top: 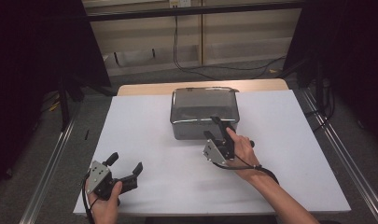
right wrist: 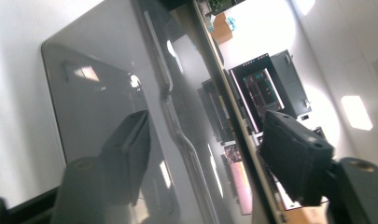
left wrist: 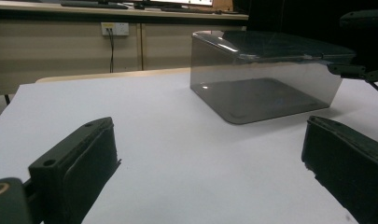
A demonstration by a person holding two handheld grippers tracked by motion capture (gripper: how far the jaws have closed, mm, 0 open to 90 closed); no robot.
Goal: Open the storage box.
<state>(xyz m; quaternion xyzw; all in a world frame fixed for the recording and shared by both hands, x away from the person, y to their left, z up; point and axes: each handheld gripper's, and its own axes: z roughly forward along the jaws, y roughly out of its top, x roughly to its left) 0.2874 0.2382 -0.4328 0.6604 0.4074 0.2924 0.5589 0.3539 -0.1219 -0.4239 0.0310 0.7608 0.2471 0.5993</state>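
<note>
A smoky see-through plastic box [top: 203, 109] with a lid stands at the middle back of the white board [top: 280, 140]. My right gripper [top: 211, 126] is at the box's front right corner, turned on its side. In the right gripper view its jaws [right wrist: 205, 123] straddle the lid's raised lip [right wrist: 177, 126] with a gap on each side, so it is open. One jaw lies against the box wall [right wrist: 84, 107], the other over the lid. My left gripper [top: 126, 162] rests open near the front left edge, pointing at the box [left wrist: 266, 79], nothing between its jaws [left wrist: 210, 140].
A strip of wooden tabletop [top: 144, 88] shows behind the white board. Metal rails [top: 51, 163] run along both sides on the floor, and cables [top: 214, 69] trail behind. The right gripper's jaws [left wrist: 359, 72] reach the lid at the right of the left gripper view.
</note>
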